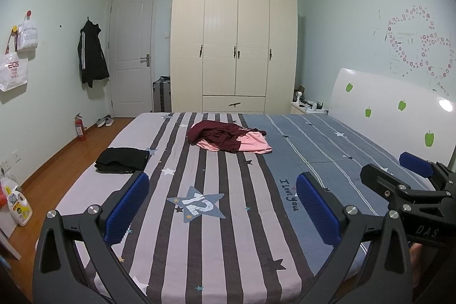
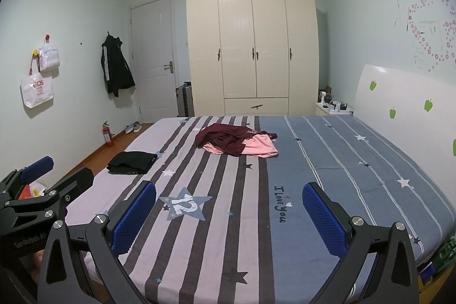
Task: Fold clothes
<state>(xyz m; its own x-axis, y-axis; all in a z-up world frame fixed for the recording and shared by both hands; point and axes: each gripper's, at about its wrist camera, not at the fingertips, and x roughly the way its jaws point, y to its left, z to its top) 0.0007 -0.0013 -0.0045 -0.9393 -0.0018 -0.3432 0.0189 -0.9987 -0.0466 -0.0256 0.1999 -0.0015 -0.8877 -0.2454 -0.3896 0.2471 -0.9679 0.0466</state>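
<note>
Ahead of both tongs, well apart from them and toward the far edge of the bed (image 1: 216,261), lies the crumpled maroon and pink heap of clothes (image 1: 228,139). Its long axis runs crosswise to the line of reach. From the left tongs (image 1: 222,207) it sits almost dead ahead, a little to the right; from the right tongs (image 2: 229,214) it sits ahead and slightly left, so neither looks clearly nearer. Both are spread wide and grip nothing. A folded black garment (image 1: 122,160) rests ahead and to the left, near the bed's left edge. Beyond the bed stand a cream wardrobe (image 1: 233,44) and a door (image 1: 132,53); a headboard (image 1: 399,110) runs along the right.
</note>
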